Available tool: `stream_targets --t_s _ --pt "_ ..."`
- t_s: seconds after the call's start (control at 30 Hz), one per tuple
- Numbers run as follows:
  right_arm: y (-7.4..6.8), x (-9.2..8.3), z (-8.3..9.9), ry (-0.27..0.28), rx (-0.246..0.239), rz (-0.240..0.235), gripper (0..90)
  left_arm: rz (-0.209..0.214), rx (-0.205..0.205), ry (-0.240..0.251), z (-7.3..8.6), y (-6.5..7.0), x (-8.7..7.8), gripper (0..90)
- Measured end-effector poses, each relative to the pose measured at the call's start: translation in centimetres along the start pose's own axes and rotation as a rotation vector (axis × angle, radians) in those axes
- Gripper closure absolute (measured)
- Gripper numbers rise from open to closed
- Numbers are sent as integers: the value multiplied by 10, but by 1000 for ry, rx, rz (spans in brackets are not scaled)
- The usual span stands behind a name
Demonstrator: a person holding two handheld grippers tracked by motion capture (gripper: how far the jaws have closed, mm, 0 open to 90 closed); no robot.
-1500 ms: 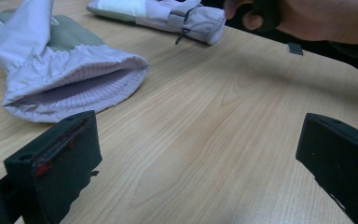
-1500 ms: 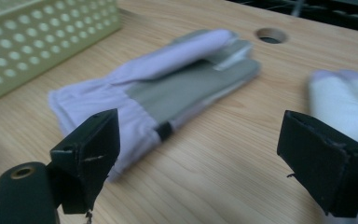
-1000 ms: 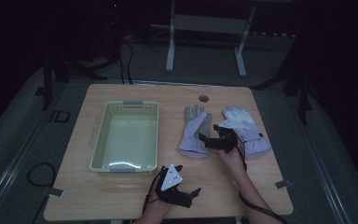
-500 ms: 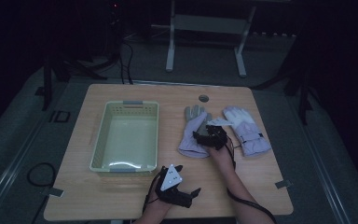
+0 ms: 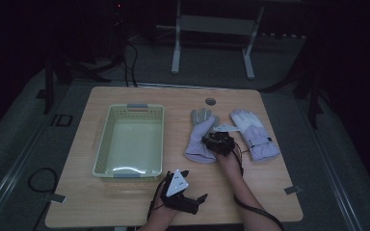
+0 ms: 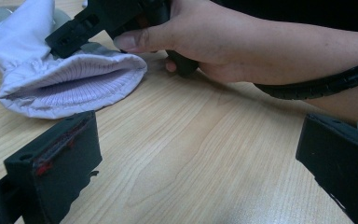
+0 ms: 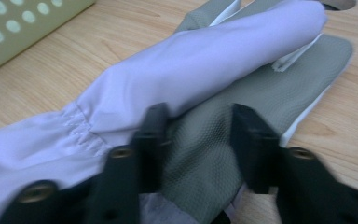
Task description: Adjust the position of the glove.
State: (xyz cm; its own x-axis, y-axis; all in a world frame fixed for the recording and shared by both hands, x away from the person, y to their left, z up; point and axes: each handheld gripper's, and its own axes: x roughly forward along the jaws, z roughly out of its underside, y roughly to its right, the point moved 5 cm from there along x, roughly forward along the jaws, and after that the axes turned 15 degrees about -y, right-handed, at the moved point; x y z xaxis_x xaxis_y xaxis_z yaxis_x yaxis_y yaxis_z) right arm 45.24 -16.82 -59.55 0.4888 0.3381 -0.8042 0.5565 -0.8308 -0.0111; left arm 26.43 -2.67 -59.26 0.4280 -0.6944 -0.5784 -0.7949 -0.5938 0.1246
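Glove [image 5: 198, 139] nearer the basket [image 5: 130, 142] is lying on the table [image 5: 270, 192]; right gripper [image 7: 198, 140] has just been closing, fingers [image 7: 151, 135] pinching its palm; left gripper [image 5: 180, 192] is resting spread wide, empty.

Glove [image 7: 200, 88] cuff beyond frame edge

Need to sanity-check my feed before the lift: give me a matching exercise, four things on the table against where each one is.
Things:
1. basket
2. left glove
3. right glove
4. left gripper

Places:
A. near table edge, jaws apart over bare wood
B. left half of the table
C. farthest right, untouched
D. under the right gripper, palm fabric between its jaws

Pairs: 1-B, 2-D, 3-C, 4-A
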Motion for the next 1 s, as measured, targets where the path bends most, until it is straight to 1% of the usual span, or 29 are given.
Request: stream_targets --t_s 0.03,0.07,0.1,0.13,0.17,0.2,0.27,0.3,0.33,0.4,0.43,0.47,0.5,0.53,0.57,0.6,0.63,0.67,0.7,0.73,0.77,0.8,0.83,0.87,0.9,0.93,1.0 --pt "0 0 0 -3 1 -9 662 0 -1 0 0 0 0 0" --pt "0 0 -1 -8 1 -9 725 0 -2 0 0 0 0 0" --pt "-1 0 -2 -8 -11 -11 807 -1 -2 -1 0 0 0 0" --pt "-1 0 -2 -8 -11 -11 807 -1 -2 -1 0 0 0 0" --pt "0 -1 -4 -9 9 -19 873 -2 -2 -1 0 0 0 0" --pt "0 -1 -4 -9 9 -19 873 -2 -2 -1 0 0 0 0" --pt "1 -5 -6 -7 32 -43 885 -2 -3 -1 0 0 0 0" --pt "2 -11 -9 5 34 -51 888 -1 -4 -1 0 0 0 0" --pt "2 -11 -9 5 34 -51 888 -1 -4 -1 0 0 0 0" --pt "2 -18 -12 16 33 -64 890 0 -4 -1 0 0 0 0" --pt "0 -26 -16 32 20 -70 890 0 -4 0 0 0 0 0" --pt "0 -26 -16 32 20 -70 890 0 -3 -1 0 0 0 0" --pt "-1 -30 -18 36 14 -71 890 -1 -4 -1 0 0 0 0" --pt "-2 -35 -19 42 13 -77 890 -1 -4 0 0 0 0 0" --pt "-4 -46 -22 54 7 -88 890 -2 -3 0 0 0 0 0" --pt "-4 -46 -22 54 7 -88 890 -2 -4 0 0 0 0 0" --pt "-5 -51 -22 68 6 -89 890 -2 -4 0 0 0 0 0" --pt "-5 -51 -22 68 6 -89 890 -2 -4 0 0 0 0 0" --pt "-5 -57 -22 79 14 -97 890 -2 -4 0 0 0 0 0" --pt "-10 -77 -20 116 24 -124 890 -2 -5 -1 0 0 0 0" --pt "-12 -82 -18 124 21 -128 890 -3 -4 -2 0 0 0 0" --pt "-12 -82 -18 124 21 -128 890 -3 -4 -2 0 0 0 0" --pt "-16 -92 -14 137 17 -124 890 -3 -4 -2 0 0 0 0" --pt "-16 -92 -14 137 17 -124 890 -3 -3 -1 0 0 0 0" --pt "-20 -99 -10 152 23 -143 890 -3 -3 -1 0 0 0 0" --pt "-20 -99 -10 152 23 -143 890 -3 -4 -1 0 0 0 0" --pt "-24 -105 -5 158 19 -126 890 -4 -4 -1 0 0 0 0"
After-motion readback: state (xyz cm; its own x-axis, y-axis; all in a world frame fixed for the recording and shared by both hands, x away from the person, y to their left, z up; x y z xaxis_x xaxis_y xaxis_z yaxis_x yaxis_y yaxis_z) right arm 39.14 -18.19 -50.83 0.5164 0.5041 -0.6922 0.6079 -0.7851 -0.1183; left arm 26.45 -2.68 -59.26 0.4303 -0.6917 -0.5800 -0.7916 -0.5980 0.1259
